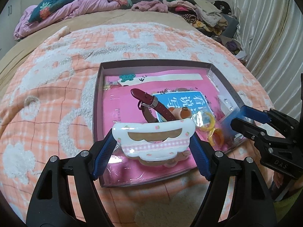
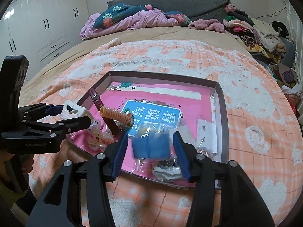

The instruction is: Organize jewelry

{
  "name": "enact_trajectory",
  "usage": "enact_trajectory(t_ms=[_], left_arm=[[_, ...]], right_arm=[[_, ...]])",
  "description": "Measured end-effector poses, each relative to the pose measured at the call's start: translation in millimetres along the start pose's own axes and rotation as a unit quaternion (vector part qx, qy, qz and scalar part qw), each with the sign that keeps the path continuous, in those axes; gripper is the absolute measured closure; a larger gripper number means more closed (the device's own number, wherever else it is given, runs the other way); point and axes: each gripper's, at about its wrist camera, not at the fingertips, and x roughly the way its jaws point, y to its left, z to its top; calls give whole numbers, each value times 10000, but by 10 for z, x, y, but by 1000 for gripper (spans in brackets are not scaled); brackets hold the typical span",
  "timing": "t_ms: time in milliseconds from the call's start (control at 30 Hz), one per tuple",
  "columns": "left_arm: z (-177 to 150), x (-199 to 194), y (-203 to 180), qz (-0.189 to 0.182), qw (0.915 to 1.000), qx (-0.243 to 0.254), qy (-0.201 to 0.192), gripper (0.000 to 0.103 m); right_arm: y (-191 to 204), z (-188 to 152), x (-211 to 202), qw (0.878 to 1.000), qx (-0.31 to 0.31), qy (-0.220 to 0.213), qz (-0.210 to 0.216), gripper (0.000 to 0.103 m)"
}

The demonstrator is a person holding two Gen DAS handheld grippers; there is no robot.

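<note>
Your left gripper (image 1: pixel 153 141) is clamped on a white hair claw (image 1: pixel 153 140) with pink gingham trim and small strawberry prints, its blue pads pressing on the two ends of the clip, and it holds the clip just above the near part of the shallow box (image 1: pixel 98 87) that sits on the peach-and-white fleece blanket (image 1: pixel 56 87). Your right gripper (image 2: pixel 150 149) stands over the near right part of the same box with a small blue box (image 2: pixel 150 144) between its fingers; that box looks blurred, a gap shows on each side of it, and the pads do not press on it, so this gripper is released. Inside the shallow box a pink book cover (image 1: pixel 121 102) with a blue label lines the bottom. On it lie a dark red watch strap (image 1: pixel 149 102), an orange spiral hair tie (image 2: pixel 117 116) and yellow rings (image 1: pixel 210 122) in clear wrapping, all close together near the middle. A white card (image 2: pixel 206 134) with small studs lies by the right wall, and crumpled clear bags (image 2: pixel 166 172) sit at the near edge. Beyond the blanket you see a pile of clothes (image 2: pixel 255 32) and a rumpled purple quilt (image 2: pixel 132 20) at the head of the bed.
</note>
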Motion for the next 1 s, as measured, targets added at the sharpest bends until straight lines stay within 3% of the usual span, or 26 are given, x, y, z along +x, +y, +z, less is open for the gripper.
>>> enact_trajectory(t_ms=[267,333,500,700,1000], left_arm=[[-20,51,-16,94,9999,19,74,34],[-31,50,-17,123,9999,13,83,27],[-38,-16,-41,180,9998,-2,47,23],[-37,-325,-140,156,9997,-2,-213,16],[-121,-921,-303,187,9971,-23,-738,10]], right_arm=[[-65,-66,-183,9998,163,-104,-22,41],[-81,-76,-286,9996,203,-185,-46,38],[-92,-101,-574,9988,265,-405,-108,29],[-22,-131,-945,9970,206,-733,-151,15],[129,-264,-1431,9931,105,-1146,-207,7]])
